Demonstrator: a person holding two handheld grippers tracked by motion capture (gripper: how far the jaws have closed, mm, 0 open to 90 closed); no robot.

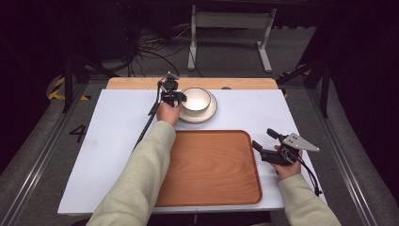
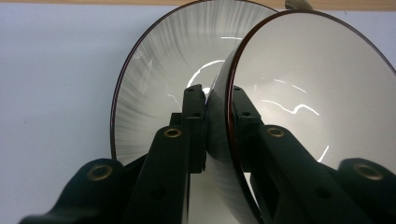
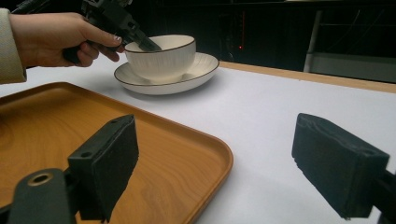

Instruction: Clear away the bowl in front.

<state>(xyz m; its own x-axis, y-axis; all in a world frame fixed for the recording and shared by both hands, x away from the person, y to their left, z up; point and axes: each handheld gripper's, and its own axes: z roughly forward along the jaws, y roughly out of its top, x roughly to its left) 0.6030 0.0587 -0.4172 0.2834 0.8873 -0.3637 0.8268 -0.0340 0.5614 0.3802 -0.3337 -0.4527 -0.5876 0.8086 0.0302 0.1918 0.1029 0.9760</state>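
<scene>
Left gripper [image 1: 181,97] pinches the rim of a white bowl [image 1: 197,99] sitting on a saucer [image 1: 211,112].
Bowl sits at twelve o'clock of the wooden tray [image 1: 211,165]; right gripper [image 1: 263,140], jaws wide and empty, hovers at the tray's three o'clock edge.

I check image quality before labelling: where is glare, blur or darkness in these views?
Left gripper view: bright streaks of glare inside the bowl, and the near jaws look soft. Right gripper view: its own jaws are blurred, the bowl sharper. High view: the table is evenly lit, the surroundings dark.
</scene>
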